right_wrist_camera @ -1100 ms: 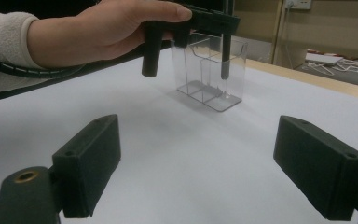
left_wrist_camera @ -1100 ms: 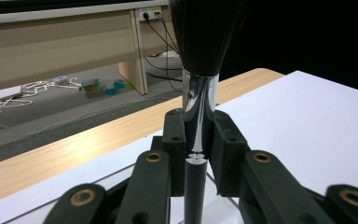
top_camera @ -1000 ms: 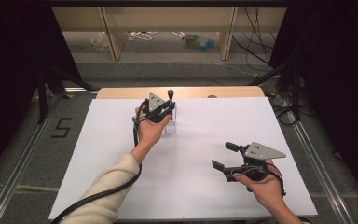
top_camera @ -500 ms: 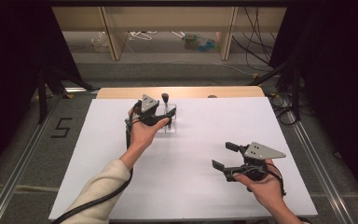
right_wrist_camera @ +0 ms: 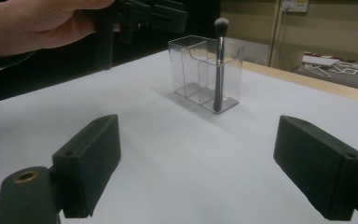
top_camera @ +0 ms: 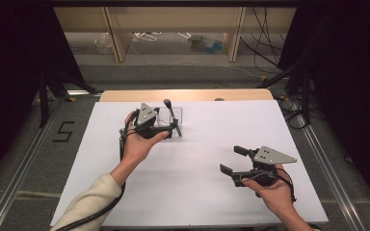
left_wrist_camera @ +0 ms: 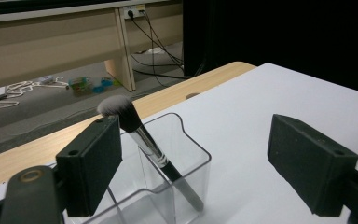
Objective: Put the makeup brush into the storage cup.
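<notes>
Nearest, at the right front of the white table sheet [top_camera: 197, 192]: right black two-jaw gripper [top_camera: 234, 160] with grey three-cornered plate on top, held in the person's right hand [top_camera: 274, 195]. Jaws spread wide, nothing between them, pointing to the left over bare white surface. Seen the same way in the right gripper view, where both black pads [right_wrist_camera: 91, 163] stand well apart.

Farther, left of centre: left black two-jaw gripper [top_camera: 173, 126], held in the left hand [top_camera: 137, 144] with a cream sleeve [top_camera: 89, 204] behind. Jaws also spread apart, gripping nothing, hanging just beside the clear plastic organizer box with compartments [top_camera: 171, 115].

In that box, near the far edge of the sheet: makeup brush with black handle, silver ferrule and pale-tipped bristles [left_wrist_camera: 140, 135], standing tilted, bristles up, free of both jaws. In the left gripper view, brush head just beside the left pad; touching or not, cannot tell.

Beyond the sheet: strip of light wooden tabletop [top_camera: 188, 94], then grey floor with cables [top_camera: 183, 67].
</notes>
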Tool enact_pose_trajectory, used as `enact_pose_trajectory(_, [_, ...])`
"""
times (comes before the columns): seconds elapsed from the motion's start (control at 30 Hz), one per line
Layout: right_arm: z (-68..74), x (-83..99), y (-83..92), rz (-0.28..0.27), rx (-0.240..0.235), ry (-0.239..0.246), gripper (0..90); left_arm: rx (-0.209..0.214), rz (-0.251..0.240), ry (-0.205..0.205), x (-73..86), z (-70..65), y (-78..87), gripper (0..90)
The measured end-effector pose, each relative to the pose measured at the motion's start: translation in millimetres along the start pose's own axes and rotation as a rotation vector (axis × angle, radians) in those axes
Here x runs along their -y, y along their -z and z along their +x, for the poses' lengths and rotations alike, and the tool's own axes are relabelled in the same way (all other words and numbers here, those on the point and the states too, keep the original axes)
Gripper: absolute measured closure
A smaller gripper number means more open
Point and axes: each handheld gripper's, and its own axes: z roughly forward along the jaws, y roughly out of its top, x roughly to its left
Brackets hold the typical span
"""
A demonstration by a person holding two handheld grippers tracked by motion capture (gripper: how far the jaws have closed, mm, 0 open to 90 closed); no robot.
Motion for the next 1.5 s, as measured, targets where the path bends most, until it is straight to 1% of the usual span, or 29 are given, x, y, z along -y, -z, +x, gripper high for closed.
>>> enact_pose_trajectory(0.07, [-0.1, -0.1, 0.0, 0.003, 0.005, 0.005, 15.5, 0.006, 0.003, 0.000, 1.8, -1.8, 5.6, 17.5])
enact_pose_trajectory(0.13, [-1.2, -0.3, -0.9, -0.017, 0.003, 0.027, 15.5, 0.020, 0.008, 0.007, 5.2, -5.8, 11.4, 18.4])
enact_pose_trajectory(0.17, [-0.9, -0.8, 0.0, -0.004, 0.010, 0.031, 15.4, 0.025, 0.011, 0.004, 7.0, -7.7, 14.1, 18.7])
enact_pose_trajectory(0.2, [0.6, -0.7, 0.1, 0.003, 0.007, 0.012, 15.4, 0.031, 0.013, 0.000, 8.4, -9.1, 17.1, 18.7])
enact_pose_trajectory(0.23, [0.4, -0.5, -0.5, 0.000, -0.003, 0.009, 15.4, 0.037, 0.014, -0.004, 10.0, -11.3, 21.6, 18.7])
enact_pose_trajectory(0.3, [-1.2, -0.6, -0.8, -0.012, 0.005, 0.032, 15.4, 0.045, 0.009, 0.001, 11.2, -12.9, 25.7, 18.6])
enact_pose_trajectory(0.33, [-0.9, -0.9, 0.0, -0.005, 0.009, 0.031, 15.4, 0.045, 0.009, 0.001, 11.2, -12.9, 25.7, 18.6])
enact_pose_trajectory(0.37, [0.3, -1.0, 0.7, 0.009, 0.006, 0.014, 15.4, 0.050, 0.007, 0.000, 11.6, -13.6, 27.7, 18.5])
enact_pose_trajectory(0.4, [0.3, -0.9, 0.3, 0.003, 0.007, 0.016, 15.4, 0.062, 0.012, 0.014, 13.4, -16.6, 31.8, 18.5])
enact_pose_trajectory(0.53, [0.1, -0.8, 0.8, 0.003, 0.007, 0.014, 15.4, 0.068, 0.015, 0.002, 17.3, -18.2, 40.4, 19.2])
enact_pose_trajectory(0.63, [-0.2, -0.9, 1.1, 0.007, 0.008, 0.011, 15.5, 0.070, 0.014, 0.008, 19.1, -18.9, 44.0, 19.1])
enact_pose_trajectory(0.73, [0.2, -1.0, 0.6, 0.002, 0.006, 0.015, 15.4, 0.081, 0.012, 0.002, 21.0, -19.5, 49.5, 19.2])
enact_pose_trajectory(0.77, [-0.7, -1.1, 0.3, -0.007, 0.010, 0.029, 15.4, 0.084, 0.009, 0.006, 21.7, -19.9, 51.5, 19.3])
enact_pose_trajectory(0.8, [0.2, -1.1, 0.9, 0.003, 0.005, 0.012, 15.4, 0.088, 0.004, 0.006, 22.2, -19.9, 54.4, 19.4])
enact_pose_trajectory(0.87, [0.2, -1.0, 0.8, 0.002, 0.006, 0.011, 15.4, 0.088, 0.001, 0.003, 22.4, -19.6, 56.1, 19.4])
enact_pose_trajectory(0.9, [0.1, -1.1, 1.2, 0.005, 0.007, 0.013, 15.4, 0.087, 0.000, 0.006, 22.4, -19.4, 57.9, 19.4])
enact_pose_trajectory(0.93, [-0.9, -1.3, 0.8, -0.008, 0.011, 0.029, 15.4, 0.086, -0.005, 0.007, 22.4, -19.1, 60.1, 19.4])
enact_pose_trajectory(0.97, [0.6, -1.3, 1.2, 0.007, 0.006, 0.007, 15.4, 0.086, -0.008, 0.006, 22.4, -18.7, 63.0, 19.5])
enact_pose_trajectory(1.0, [0.6, -1.3, 1.2, 0.007, 0.006, 0.007, 15.4, 0.086, -0.008, 0.006, 22.4, -18.7, 63.0, 19.5])
enact_pose_trajectory(1.07, [-0.1, -1.0, 1.1, 0.008, 0.006, 0.016, 15.4, 0.086, -0.013, 0.008, 23.0, -18.3, 66.5, 19.6])
enact_pose_trajectory(1.1, [-1.1, -1.2, 0.3, -0.007, 0.010, 0.033, 15.4, 0.086, -0.016, 0.012, 23.5, -18.4, 67.6, 19.6])
enact_pose_trajectory(1.13, [0.4, -1.3, 0.9, 0.004, 0.005, 0.013, 15.4, 0.089, -0.017, 0.011, 23.9, -18.2, 68.8, 19.6])
enact_pose_trajectory(1.17, [0.5, -1.6, 1.3, 0.005, -0.001, 0.010, 15.4, 0.089, -0.016, 0.014, 24.3, -18.3, 69.7, 19.6])
enact_pose_trajectory(1.23, [-0.5, -1.6, 0.7, -0.015, 0.000, 0.024, 15.4, 0.091, -0.016, 0.008, 25.4, -18.0, 72.1, 19.6])
enact_pose_trajectory(1.27, [-1.2, -1.6, 0.6, -0.020, 0.004, 0.033, 15.4, 0.094, -0.020, 0.017, 26.2, -18.4, 72.6, 19.6])
enact_pose_trajectory(1.3, [-1.2, -1.6, 0.6, -0.020, 0.004, 0.032, 15.4, 0.094, -0.016, 0.013, 26.4, -18.3, 73.9, 19.6])
enact_pose_trajectory(1.37, [0.5, -1.6, 1.0, -0.008, -0.004, 0.007, 15.4, 0.097, -0.017, 0.010, 27.1, -18.4, 75.8, 19.6])
enact_pose_trajectory(1.4, [-1.2, -1.9, 0.6, -0.020, 0.005, 0.036, 15.4, 0.099, -0.020, 0.009, 27.2, -18.7, 76.6, 19.5])
enact_pose_trajectory(1.5, [-1.2, -2.0, 0.4, -0.022, 0.002, 0.039, 15.4, 0.101, -0.022, 0.007, 28.0, -19.7, 80.4, 19.6])
